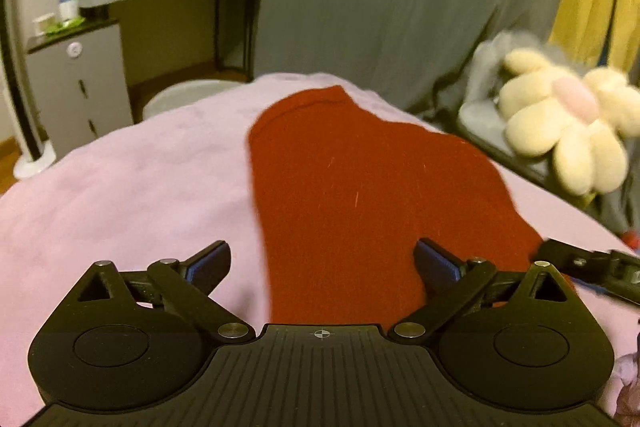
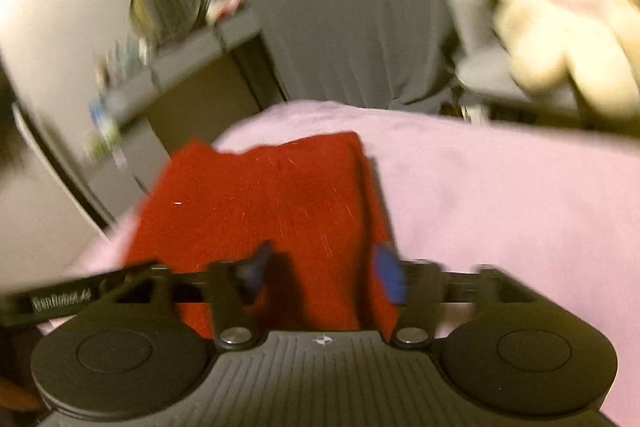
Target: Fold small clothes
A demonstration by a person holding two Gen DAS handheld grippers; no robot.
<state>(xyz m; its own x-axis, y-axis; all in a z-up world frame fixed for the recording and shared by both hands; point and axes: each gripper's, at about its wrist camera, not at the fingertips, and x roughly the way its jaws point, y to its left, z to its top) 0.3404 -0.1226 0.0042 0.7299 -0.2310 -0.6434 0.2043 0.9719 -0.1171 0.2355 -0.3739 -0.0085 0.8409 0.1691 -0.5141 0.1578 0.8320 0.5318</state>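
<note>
We are hovering both the left gripper (image 1: 322,261) and right gripper (image 2: 324,277) released over the red garment (image 1: 360,203) lying near the pink blanket's (image 1: 120,195) far edge, aiming squarely for matching corners.

Both wrist views close, perhaps sharing bed (image 1: 120,195).

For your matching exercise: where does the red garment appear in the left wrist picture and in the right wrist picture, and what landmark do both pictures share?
Left wrist view: the red garment fills the centre, running from between the gripper's fingers up toward the far edge of the pink blanket.
Right wrist view: it lies centre-left, just beyond the fingers, blurred.
Shared landmark: the cream flower-shaped plush, at the right edge in the left wrist view and at the upper right in the right wrist view.
</note>
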